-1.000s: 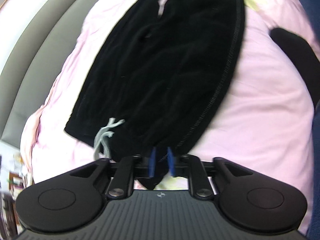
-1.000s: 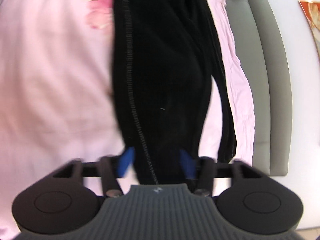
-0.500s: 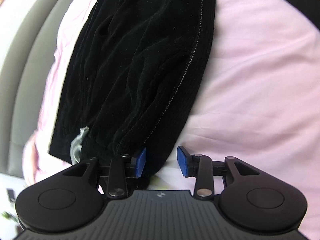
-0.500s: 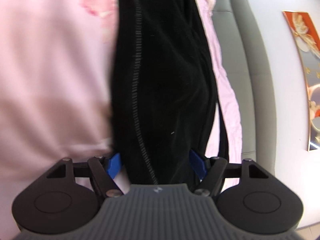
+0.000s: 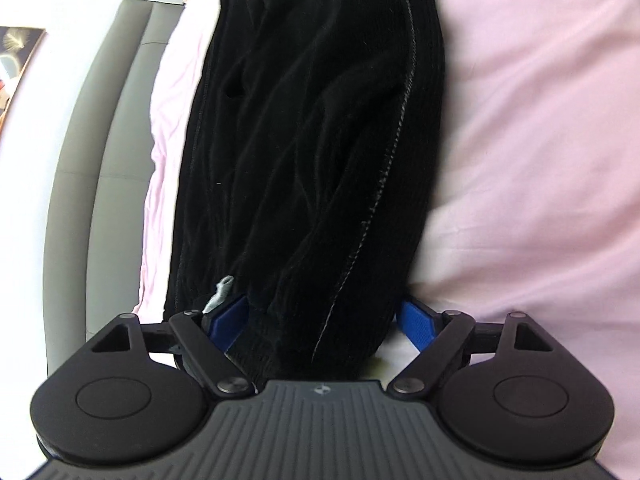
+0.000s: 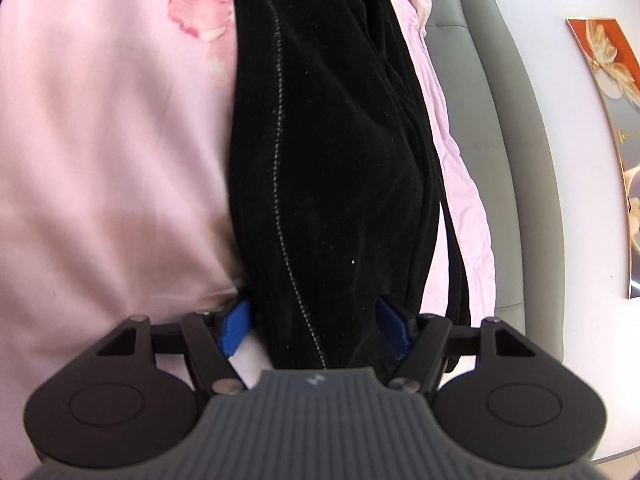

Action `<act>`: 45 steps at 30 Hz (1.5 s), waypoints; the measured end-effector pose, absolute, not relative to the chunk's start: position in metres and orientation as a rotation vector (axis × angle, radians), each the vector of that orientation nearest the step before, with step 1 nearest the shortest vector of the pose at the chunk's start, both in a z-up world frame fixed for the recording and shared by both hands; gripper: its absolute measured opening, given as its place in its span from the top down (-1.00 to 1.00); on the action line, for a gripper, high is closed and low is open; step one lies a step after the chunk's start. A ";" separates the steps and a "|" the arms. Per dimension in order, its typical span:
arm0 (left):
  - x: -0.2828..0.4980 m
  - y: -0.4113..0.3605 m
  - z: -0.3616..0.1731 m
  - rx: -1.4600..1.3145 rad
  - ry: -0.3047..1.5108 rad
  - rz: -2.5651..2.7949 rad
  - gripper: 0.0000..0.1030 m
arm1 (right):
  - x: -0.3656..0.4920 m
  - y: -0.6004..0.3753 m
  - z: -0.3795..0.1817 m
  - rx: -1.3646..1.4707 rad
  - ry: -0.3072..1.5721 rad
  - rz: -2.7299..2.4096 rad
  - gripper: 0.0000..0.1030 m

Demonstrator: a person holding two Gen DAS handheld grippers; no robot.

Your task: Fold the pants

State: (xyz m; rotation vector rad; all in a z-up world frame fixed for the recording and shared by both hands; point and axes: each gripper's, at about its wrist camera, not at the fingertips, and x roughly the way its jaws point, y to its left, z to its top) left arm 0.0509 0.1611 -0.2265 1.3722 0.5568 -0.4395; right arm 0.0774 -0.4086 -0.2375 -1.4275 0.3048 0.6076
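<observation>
Black pants (image 5: 312,140) lie lengthwise on a pink bed sheet (image 5: 532,140), folded along their length, with a pale stitched seam on top. A grey drawstring (image 5: 221,292) shows at the waist end. My left gripper (image 5: 324,320) is open wide, its blue pads either side of the waist end. In the right wrist view the pants (image 6: 332,152) run away from me. My right gripper (image 6: 314,330) is open wide, its blue pads either side of the leg end.
The pink sheet (image 6: 112,160) has a flower print (image 6: 200,4). A grey padded headboard (image 6: 516,152) and white wall with an orange picture (image 6: 608,64) lie on one side. The headboard also shows in the left wrist view (image 5: 100,168).
My left gripper was shut on the waist end and has opened wide. My right gripper has opened a little further. Both cameras sit closer over the pants.
</observation>
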 end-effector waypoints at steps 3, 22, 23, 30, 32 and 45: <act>0.066 0.156 -0.227 1.349 0.536 -0.399 -0.90 | 0.097 -0.397 -0.244 -1.461 0.274 0.581 -0.24; 0.108 0.179 -0.146 1.018 0.629 -0.472 0.61 | 0.115 -0.406 -0.175 -1.338 0.364 0.565 0.97; 0.105 0.181 -0.139 1.020 0.618 -0.473 0.61 | 0.111 -0.408 -0.165 -1.332 0.369 0.578 0.97; 0.065 0.190 -0.121 1.028 0.674 -0.580 0.64 | 0.063 -0.414 -0.128 -1.384 0.403 0.674 0.97; 0.048 0.188 -0.122 1.029 0.695 -0.625 0.64 | 0.052 -0.416 -0.122 -1.386 0.414 0.691 0.97; 0.036 0.194 -0.109 0.925 0.778 -0.710 0.64 | 0.045 -0.423 -0.087 -1.383 0.417 0.654 0.97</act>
